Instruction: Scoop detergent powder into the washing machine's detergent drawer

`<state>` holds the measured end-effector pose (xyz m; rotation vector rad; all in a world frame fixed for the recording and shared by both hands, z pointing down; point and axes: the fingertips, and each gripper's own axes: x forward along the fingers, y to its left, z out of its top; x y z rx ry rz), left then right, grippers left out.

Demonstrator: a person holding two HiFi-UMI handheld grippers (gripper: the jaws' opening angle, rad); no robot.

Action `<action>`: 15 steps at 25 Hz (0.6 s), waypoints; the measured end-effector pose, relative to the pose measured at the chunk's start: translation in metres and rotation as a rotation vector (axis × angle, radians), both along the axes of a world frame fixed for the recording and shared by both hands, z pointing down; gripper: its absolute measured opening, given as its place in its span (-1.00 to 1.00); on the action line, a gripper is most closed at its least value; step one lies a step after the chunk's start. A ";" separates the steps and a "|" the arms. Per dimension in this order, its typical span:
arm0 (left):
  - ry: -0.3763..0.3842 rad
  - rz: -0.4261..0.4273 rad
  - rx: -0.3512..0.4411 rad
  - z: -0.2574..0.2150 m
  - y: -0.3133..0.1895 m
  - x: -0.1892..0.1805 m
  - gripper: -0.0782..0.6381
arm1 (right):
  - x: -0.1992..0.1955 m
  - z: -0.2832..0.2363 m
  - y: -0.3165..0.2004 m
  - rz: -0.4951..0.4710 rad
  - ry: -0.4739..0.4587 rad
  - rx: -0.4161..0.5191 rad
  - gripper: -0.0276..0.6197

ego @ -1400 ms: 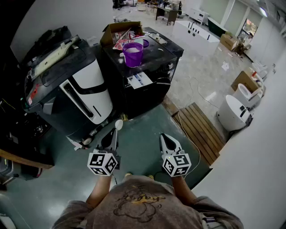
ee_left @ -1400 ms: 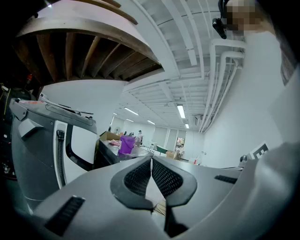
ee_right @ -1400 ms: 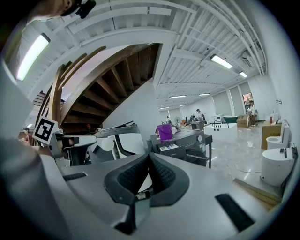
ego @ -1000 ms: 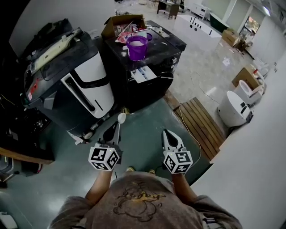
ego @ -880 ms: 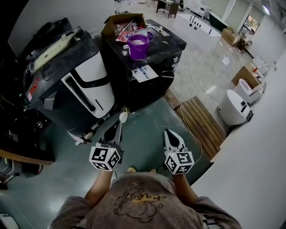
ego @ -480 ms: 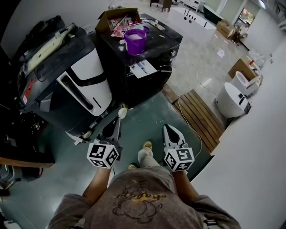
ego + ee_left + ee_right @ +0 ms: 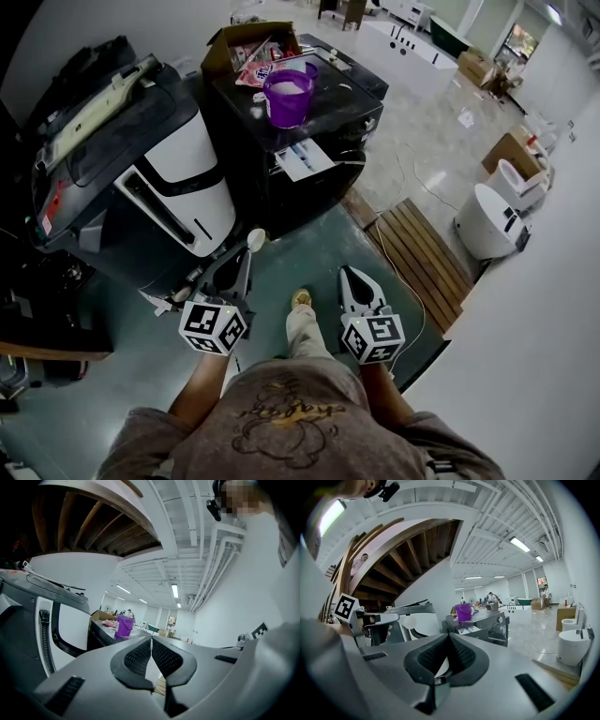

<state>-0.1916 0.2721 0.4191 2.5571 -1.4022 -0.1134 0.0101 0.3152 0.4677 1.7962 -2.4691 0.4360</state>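
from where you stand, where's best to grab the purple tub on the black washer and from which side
Pinch the purple tub at its near rim with the right gripper, one jaw inside above the powder, one outside, coming down from the front. It stands upright and open-topped, probably too wide to span; the cardboard box crowds its back, and the left gripper holds the spoon.
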 end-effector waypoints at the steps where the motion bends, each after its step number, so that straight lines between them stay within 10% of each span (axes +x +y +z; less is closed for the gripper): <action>1: -0.001 -0.001 0.001 0.001 -0.007 0.001 -0.72 | 0.000 0.002 -0.007 -0.002 -0.003 -0.001 -0.92; 15: -0.008 -0.062 -0.010 -0.012 -0.139 0.016 -0.71 | 0.025 -0.003 -0.150 -0.035 -0.035 -0.009 -0.92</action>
